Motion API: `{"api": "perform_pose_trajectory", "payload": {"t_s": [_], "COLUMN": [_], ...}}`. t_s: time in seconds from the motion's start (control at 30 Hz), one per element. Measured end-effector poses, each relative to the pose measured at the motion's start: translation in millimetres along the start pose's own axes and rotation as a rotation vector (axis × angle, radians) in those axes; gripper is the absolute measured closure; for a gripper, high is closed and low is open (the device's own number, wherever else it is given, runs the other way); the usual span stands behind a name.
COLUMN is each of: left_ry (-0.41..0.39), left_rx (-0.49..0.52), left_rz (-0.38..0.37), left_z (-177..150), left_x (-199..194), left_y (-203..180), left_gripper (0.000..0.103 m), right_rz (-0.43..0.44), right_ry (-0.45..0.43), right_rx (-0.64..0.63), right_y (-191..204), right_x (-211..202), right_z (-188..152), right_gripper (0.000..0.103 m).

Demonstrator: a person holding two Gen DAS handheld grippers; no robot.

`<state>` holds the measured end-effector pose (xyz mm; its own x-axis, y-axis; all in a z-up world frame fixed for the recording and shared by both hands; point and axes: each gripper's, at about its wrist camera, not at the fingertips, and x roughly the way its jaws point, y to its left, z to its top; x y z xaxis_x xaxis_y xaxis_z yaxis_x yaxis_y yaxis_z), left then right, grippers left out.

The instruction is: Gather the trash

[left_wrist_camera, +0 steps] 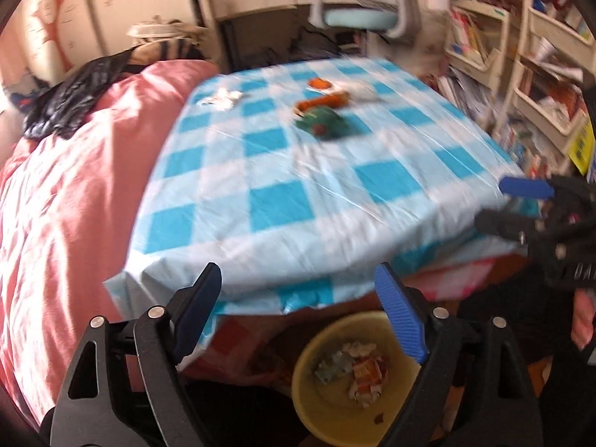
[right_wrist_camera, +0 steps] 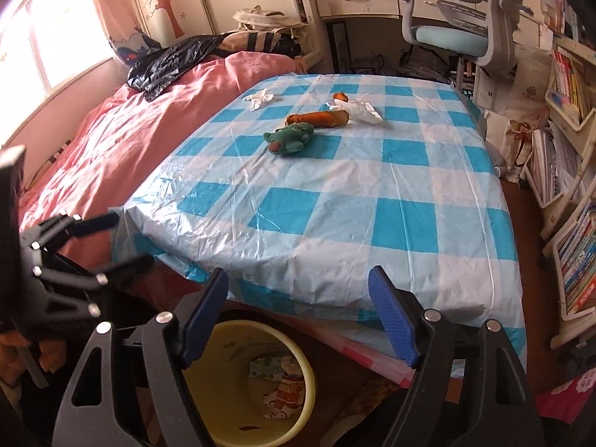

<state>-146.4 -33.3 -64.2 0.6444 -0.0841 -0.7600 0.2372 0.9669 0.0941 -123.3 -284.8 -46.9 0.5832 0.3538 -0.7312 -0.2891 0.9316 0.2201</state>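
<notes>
A yellow bin [left_wrist_camera: 309,402] [right_wrist_camera: 298,368] with wrappers in it stands on the floor below the table's near edge. On the blue-checked tablecloth [right_wrist_camera: 354,201] lie a crumpled white tissue [right_wrist_camera: 259,97] [left_wrist_camera: 222,97], a white wrapper [right_wrist_camera: 357,109], an orange-brown piece [right_wrist_camera: 324,117] [left_wrist_camera: 324,101], a small orange piece [right_wrist_camera: 339,96] [left_wrist_camera: 319,82] and a green soft toy [right_wrist_camera: 288,138] [left_wrist_camera: 324,121]. My left gripper [left_wrist_camera: 298,287] is open and empty above the bin; it shows at the left of the right wrist view [right_wrist_camera: 126,238]. My right gripper [right_wrist_camera: 298,290] is open and empty beside it; it also shows in the left wrist view [left_wrist_camera: 499,201].
A pink bedcover [right_wrist_camera: 123,149] with a black plastic bag [right_wrist_camera: 167,63] lies left of the table. A desk and blue chair [right_wrist_camera: 458,37] stand behind. Shelves of books [right_wrist_camera: 573,171] line the right side.
</notes>
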Motion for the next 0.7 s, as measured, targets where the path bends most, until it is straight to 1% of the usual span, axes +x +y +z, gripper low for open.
{"api": "perform_pose_trajectory", "payload": {"t_s": [0.13,0.27,0.47,0.7], "left_ry": [-0.053,-0.070,-0.084,-0.073], "left_rx": [-0.096,-0.160,-0.171,-0.173], "left_rz": [0.029,0.027,0.031,0.030], "left_z": [6,8,8,11], "left_x": [-7,-9,-9,-2], "left_y": [22,36,39,38], "left_gripper": [0.017,0.015,0.013,0.013], "right_rz": [-0.016,-0.034,-0.047,-0.053], "right_ry": [0.006,0.014,0.026,0.030], "right_rx": [-0.036,-0.064,-0.105,-0.132], "right_y": [9,15,23,26], "right_x": [6,12,20,25], "right_z": [0,0,0,0], "right_gripper": [0.026,0.025,0.023,0.023]}}
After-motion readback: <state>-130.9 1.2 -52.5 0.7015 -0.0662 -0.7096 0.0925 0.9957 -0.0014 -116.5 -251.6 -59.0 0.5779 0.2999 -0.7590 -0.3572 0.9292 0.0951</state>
